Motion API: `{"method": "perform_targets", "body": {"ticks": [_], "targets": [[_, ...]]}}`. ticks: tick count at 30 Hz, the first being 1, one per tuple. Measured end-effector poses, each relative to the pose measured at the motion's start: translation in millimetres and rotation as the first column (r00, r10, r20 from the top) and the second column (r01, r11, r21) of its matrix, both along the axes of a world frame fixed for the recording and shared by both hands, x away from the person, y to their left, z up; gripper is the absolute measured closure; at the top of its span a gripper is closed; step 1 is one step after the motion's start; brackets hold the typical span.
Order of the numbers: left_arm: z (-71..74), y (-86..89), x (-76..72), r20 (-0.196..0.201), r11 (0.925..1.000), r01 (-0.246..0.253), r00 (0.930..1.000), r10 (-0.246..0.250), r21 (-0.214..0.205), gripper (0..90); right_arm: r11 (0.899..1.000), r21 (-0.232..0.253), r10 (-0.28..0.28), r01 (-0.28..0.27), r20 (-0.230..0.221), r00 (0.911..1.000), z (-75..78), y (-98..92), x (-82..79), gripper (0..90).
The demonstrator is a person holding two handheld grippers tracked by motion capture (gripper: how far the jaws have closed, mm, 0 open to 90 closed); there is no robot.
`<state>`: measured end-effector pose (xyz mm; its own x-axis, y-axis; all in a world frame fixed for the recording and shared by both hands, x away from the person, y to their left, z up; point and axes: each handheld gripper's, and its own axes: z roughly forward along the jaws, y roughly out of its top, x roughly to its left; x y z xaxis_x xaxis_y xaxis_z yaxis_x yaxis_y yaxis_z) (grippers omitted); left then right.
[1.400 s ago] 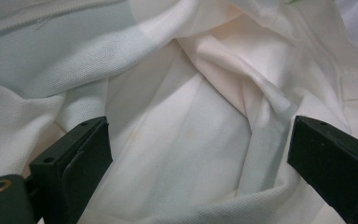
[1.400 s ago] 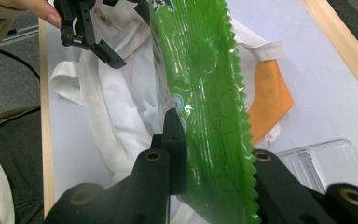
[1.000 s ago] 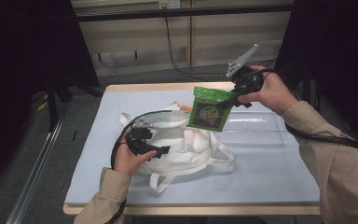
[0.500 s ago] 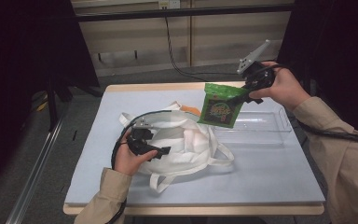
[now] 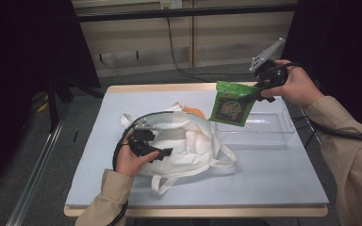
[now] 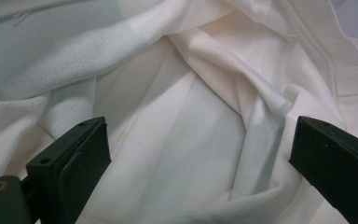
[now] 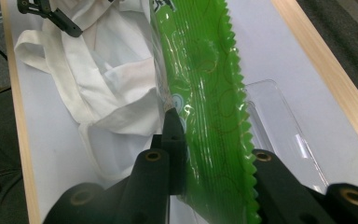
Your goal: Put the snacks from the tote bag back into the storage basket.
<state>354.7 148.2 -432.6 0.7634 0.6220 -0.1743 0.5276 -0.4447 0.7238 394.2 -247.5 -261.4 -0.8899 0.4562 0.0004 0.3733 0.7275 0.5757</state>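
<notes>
A green snack packet [image 5: 229, 104] hangs in the air over the left end of a clear plastic tray [image 5: 268, 129]. My right gripper [image 5: 256, 92] is shut on the packet's top right edge. In the right gripper view the packet [image 7: 200, 93] is pinched between the two black jaws of the right gripper [image 7: 214, 177]. A white cloth tote bag [image 5: 188, 141] lies crumpled at the table's middle. My left gripper [image 5: 158, 147] rests at the tote's left rim, open. Its jaws stand wide apart over the tote's white cloth [image 6: 177, 93].
Something orange [image 5: 195, 112] peeks out behind the tote. The clear tray [image 7: 279, 121] lies at the right of the grey-blue table top [image 5: 273, 169]. A black cable [image 5: 174, 47] hangs behind the table. The tote's handles [image 5: 162, 181] trail toward the front edge.
My right gripper has carried the green packet to the right and slightly up, from above the tote's mouth to over the tray's left end. The left gripper has stayed put.
</notes>
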Motion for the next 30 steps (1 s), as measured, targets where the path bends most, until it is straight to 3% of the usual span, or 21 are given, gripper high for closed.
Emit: {"method": "perform_targets", "body": {"ticks": [15,30], "targets": [[-0.4,-2.0,0.2,-0.010,0.9999,0.010,0.9999,-0.010,0.005,4.7,0.998,-0.010,-0.057,0.057,-0.005,0.9984,-1.4,-21.8,6.3,77.6],[-0.1,-2.6,0.8,-0.018,0.9999,0.015,0.9997,-0.015,0.004,4.7,0.994,-0.031,-0.109,0.109,0.000,0.9941,-19.3,-40.7,23.2,77.5]]}}
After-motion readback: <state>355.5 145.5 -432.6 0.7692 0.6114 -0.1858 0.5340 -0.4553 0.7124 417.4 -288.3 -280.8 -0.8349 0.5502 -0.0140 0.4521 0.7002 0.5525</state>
